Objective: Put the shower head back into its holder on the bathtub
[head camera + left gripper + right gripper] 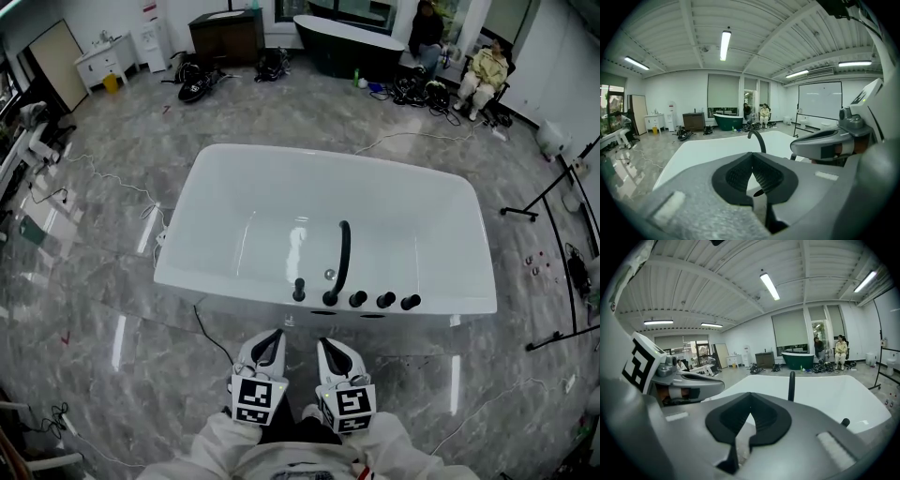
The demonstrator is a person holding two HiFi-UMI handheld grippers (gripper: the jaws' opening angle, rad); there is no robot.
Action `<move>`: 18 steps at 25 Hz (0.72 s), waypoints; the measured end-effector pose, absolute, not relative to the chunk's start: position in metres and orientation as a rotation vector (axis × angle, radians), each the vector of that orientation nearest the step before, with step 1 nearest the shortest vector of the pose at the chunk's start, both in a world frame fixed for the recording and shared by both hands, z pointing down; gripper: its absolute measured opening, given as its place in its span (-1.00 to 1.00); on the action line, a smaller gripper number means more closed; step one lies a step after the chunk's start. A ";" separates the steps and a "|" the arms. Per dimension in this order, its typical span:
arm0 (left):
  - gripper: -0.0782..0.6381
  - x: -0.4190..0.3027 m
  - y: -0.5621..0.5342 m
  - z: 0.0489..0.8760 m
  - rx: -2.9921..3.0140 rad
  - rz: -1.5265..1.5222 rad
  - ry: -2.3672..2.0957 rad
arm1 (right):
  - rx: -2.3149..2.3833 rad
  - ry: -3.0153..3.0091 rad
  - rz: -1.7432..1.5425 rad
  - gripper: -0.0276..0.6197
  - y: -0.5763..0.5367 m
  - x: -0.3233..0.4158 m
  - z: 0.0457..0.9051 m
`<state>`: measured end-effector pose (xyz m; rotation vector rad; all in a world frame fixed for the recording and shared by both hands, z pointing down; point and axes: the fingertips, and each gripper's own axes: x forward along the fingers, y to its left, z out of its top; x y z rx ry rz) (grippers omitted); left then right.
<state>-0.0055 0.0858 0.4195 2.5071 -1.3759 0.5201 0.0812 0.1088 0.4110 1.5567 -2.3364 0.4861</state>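
Observation:
The white bathtub (281, 202) stands in the middle of the head view. On its near rim (450, 305) are a black arched spout (343, 255), a row of black knobs (385, 300) and a short black upright piece (298, 289), which looks like the shower head standing in its holder. My left gripper (272, 336) and right gripper (328, 343) hang side by side just short of that rim, both shut with nothing between the pads. The spout (757, 138) shows above the shut left gripper (752, 157). It appears as a thin post (791, 386) beyond the shut right gripper (750, 397).
A dark green tub (347, 42), a brown cabinet (225, 33) and seated people (486, 70) are at the back of the room. Black stands (553, 197) rise to the right. Cables (122, 187) trail over the glossy grey floor around the tub.

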 end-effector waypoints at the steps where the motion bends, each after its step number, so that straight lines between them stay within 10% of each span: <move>1: -0.79 -0.003 0.091 0.416 2.509 0.519 -1.386 | 1.559 -2.337 0.482 -0.90 0.112 0.085 0.408; 18: -0.78 0.003 0.157 0.353 2.437 0.419 -1.580 | 1.424 -2.468 0.485 -0.90 0.180 0.077 0.375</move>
